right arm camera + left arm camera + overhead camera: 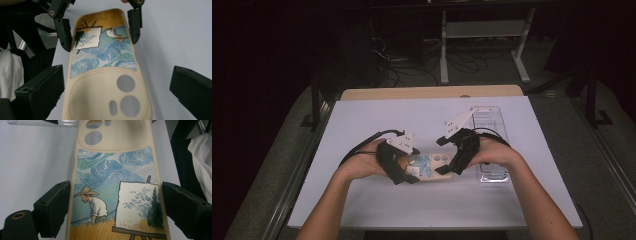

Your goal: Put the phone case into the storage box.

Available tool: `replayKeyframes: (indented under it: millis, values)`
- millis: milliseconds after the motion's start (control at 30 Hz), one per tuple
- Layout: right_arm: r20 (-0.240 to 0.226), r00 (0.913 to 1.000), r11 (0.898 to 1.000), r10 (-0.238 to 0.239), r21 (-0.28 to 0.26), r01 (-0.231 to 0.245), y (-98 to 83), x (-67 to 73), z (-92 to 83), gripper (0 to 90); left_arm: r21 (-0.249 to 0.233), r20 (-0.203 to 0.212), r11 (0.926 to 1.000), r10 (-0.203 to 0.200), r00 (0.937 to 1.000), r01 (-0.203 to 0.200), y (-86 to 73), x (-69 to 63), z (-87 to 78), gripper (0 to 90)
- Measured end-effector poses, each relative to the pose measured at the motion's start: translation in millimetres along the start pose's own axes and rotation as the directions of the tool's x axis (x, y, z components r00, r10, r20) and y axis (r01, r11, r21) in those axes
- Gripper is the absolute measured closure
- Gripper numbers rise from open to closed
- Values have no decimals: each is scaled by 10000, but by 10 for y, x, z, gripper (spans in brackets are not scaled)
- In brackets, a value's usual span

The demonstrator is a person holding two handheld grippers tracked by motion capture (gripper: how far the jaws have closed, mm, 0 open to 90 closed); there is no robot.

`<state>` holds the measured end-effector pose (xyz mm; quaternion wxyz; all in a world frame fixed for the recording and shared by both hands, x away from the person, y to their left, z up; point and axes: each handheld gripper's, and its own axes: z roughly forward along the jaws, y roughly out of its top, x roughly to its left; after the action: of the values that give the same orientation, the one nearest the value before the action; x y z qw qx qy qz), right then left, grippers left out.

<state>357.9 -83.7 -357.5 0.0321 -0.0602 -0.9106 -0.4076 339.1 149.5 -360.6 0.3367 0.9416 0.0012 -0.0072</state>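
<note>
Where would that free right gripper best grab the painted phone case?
Probably across the two long edges at the plain camera end of the phone case, coming in lengthwise from that end. The case lies flat and narrow, so its sides fit between the right hand-held gripper, whose jaws stand open. The left hand-held gripper already straddles the far end.

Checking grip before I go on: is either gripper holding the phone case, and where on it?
The left gripper grips the phone case by its long side edges at the painted end. The right gripper straddles the camera-cutout end, jaws open, not gripping.
</note>
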Motion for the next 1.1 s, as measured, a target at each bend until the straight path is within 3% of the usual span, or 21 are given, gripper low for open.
replayKeyframes:
  millis: [100, 133, 333, 533, 1100]
  values:
    - [-115, 9999, 9999, 18, 152, -16, 6, 23, 51, 0, -141, 16, 9998, -154, 9999, 154, 2, -17, 11, 113]
    - [-115, 9992, 9993, -381, 28, 381, 10, 1, 78, 0, -127, 0, 9998, -132, 9999, 132, 4, -17, 11, 113]
    - [-217, 9987, 9988, -467, 163, 470, 25, 25, 160, 0, -160, 39, 9996, -234, 9997, 235, 11, -37, 26, 113]
    - [-280, 9981, 9965, -545, 617, 562, 38, 54, 237, 0, -10, 43, 10000, 11, 10000, -11, 25, -34, 32, 113]
    - [-422, 9959, 9906, -797, 1079, 839, 56, 92, 375, 0, 65, -23, 9995, 322, 9995, -322, 41, -26, 32, 113]
